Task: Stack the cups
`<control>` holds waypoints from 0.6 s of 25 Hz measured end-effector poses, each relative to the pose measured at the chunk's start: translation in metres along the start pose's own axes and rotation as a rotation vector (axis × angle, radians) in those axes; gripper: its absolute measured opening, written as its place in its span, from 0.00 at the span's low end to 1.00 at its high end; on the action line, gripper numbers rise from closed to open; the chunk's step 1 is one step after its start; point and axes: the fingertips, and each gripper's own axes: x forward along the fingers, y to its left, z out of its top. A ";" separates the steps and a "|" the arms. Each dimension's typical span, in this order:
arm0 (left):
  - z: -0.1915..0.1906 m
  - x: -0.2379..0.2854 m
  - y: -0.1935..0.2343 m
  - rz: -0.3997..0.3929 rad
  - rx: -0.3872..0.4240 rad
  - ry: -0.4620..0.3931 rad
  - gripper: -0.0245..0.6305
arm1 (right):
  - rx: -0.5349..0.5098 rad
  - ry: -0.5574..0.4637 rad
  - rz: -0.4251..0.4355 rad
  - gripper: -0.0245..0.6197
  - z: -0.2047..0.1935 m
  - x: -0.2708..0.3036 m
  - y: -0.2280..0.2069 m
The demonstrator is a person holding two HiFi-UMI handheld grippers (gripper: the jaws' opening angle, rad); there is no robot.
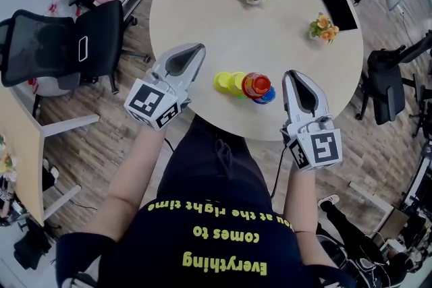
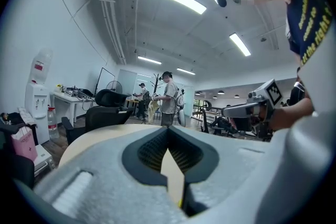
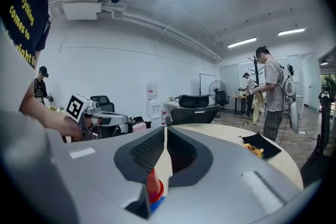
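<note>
Head view; red cup (image 1: pixel 256 84) on blue cup (image 1: pixel 268 97), yellow cups (image 1: pixel 224 81) beside; left gripper (image 1: pixel 200 48), right gripper (image 1: pixel 291 75): fingers closed, empty

Table (image 1: pixel 202 3), centre frame: pale top, smooth, matt, laminate look. Floor (image 1: pixel 378 152): wood planks, low sheen. Red cup (image 1: pixel 256 84), yellow cups (image 1: pixel 228 82), blue cup (image 1: pixel 268 97): glossy plastic, highlight on red rim. Left gripper (image 1: pixel 198 49), right gripper (image 1: pixel 291 75): grey plastic shells, matt, smooth; inner pads (image 2: pixel 149 152) black, ribbed, rubbery look. Marker cube (image 1: pixel 154 104): flat black-and-white print. Chair (image 1: pixel 40 44), upper left: black mesh back. Shirt (image 1: pixel 216 172), bottom: black cloth, yellow print. Mat (image 1: pixel 337 5), upper right: black, matt.
</note>
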 end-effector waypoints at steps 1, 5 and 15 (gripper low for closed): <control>0.004 0.000 0.000 0.004 0.001 -0.006 0.04 | 0.000 -0.009 -0.014 0.06 0.001 -0.002 -0.003; 0.021 -0.002 0.000 0.022 0.005 -0.042 0.04 | 0.007 -0.030 -0.050 0.06 0.006 -0.009 -0.011; 0.048 -0.004 0.007 0.084 0.049 -0.033 0.04 | 0.029 -0.080 -0.098 0.06 0.020 -0.023 -0.022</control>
